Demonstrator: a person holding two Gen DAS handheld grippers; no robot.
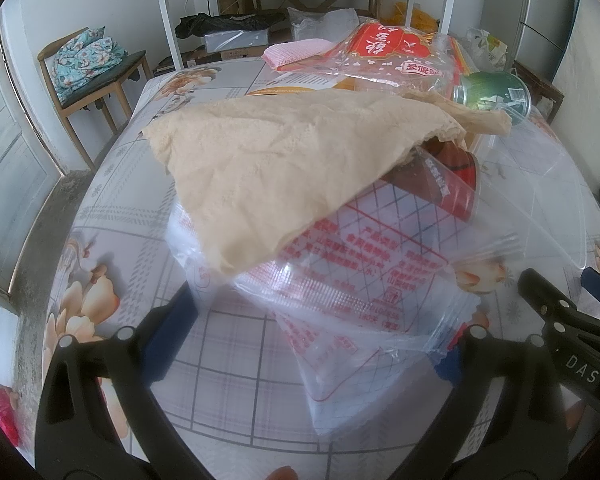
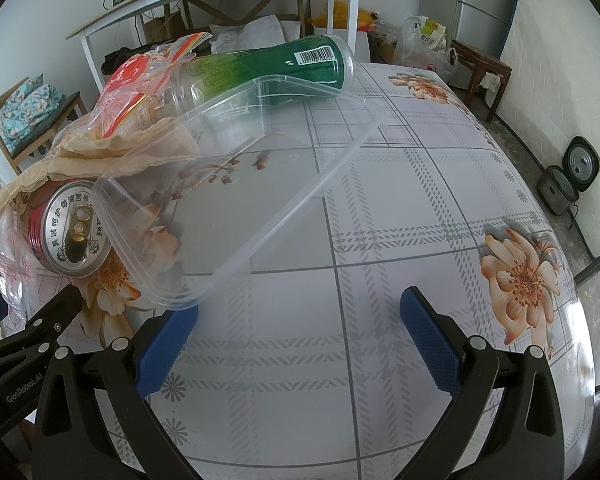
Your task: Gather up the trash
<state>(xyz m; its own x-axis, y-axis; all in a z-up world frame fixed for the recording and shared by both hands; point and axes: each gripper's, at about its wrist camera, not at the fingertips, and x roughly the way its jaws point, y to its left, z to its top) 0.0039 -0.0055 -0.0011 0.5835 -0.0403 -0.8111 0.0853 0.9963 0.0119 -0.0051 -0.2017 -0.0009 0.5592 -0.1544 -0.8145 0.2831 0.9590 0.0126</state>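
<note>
on left tool [image 2: 20, 312]: "genrobot.ai"

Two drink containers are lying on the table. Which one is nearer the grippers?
The red can, its pull-tab top facing the right gripper. The green bottle lies farther back, beyond the clear plastic lid.

On the bench [image 2: 400, 208], your can [image 2: 74, 232] lies under the paper [image 1: 260, 168], left of the tray [image 2: 240, 184]; the bottle [image 2: 276, 66] lies behind it.

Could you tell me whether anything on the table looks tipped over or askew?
Yes. The red can and the green bottle both lie on their sides, the clear plastic lid rests tilted against the pile, and a beige napkin is draped over the can.
</note>
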